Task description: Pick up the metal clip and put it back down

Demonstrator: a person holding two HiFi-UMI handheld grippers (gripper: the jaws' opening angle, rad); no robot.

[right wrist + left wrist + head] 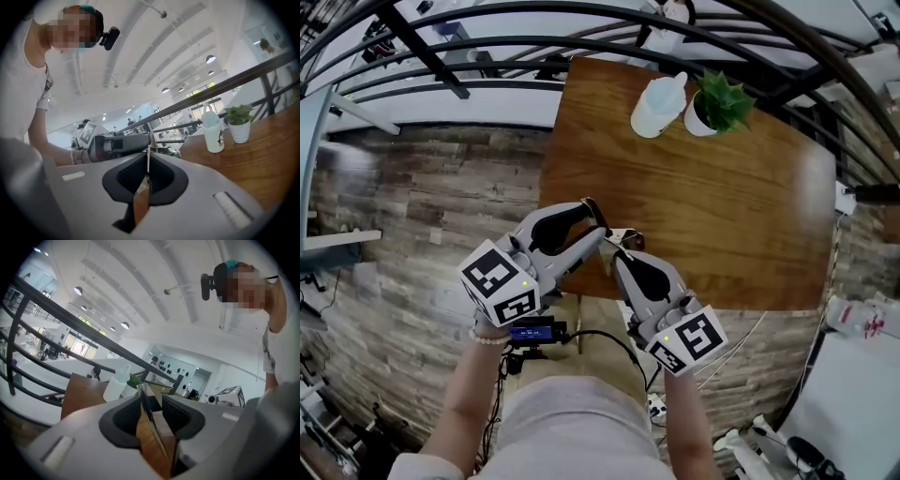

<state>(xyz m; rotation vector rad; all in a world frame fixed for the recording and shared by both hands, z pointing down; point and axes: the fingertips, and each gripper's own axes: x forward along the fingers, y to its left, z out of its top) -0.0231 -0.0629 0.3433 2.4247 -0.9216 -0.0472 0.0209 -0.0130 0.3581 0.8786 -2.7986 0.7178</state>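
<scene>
The metal clip (pixel 625 238) is a thin shiny piece held in the air over the front edge of the wooden table (pixel 731 216). My left gripper (pixel 598 221) comes at it from the left and my right gripper (pixel 617 255) from below right, so their tips meet on it. In the left gripper view a bright metal blade of the clip (pixel 152 427) stands between the jaws of that gripper (pixel 152 401). The right gripper view shows the clip's thin edge (pixel 146 187) pinched in the shut right gripper (pixel 148 161), with the left gripper (pixel 122 143) just beyond. Both grippers tilt upward.
A white squeeze bottle (pixel 658 105) and a small potted plant (pixel 720 103) stand at the table's far edge, also in the right gripper view as the bottle (pixel 213 133) and plant (pixel 239 123). Dark railings curve behind the table. The floor is wood plank.
</scene>
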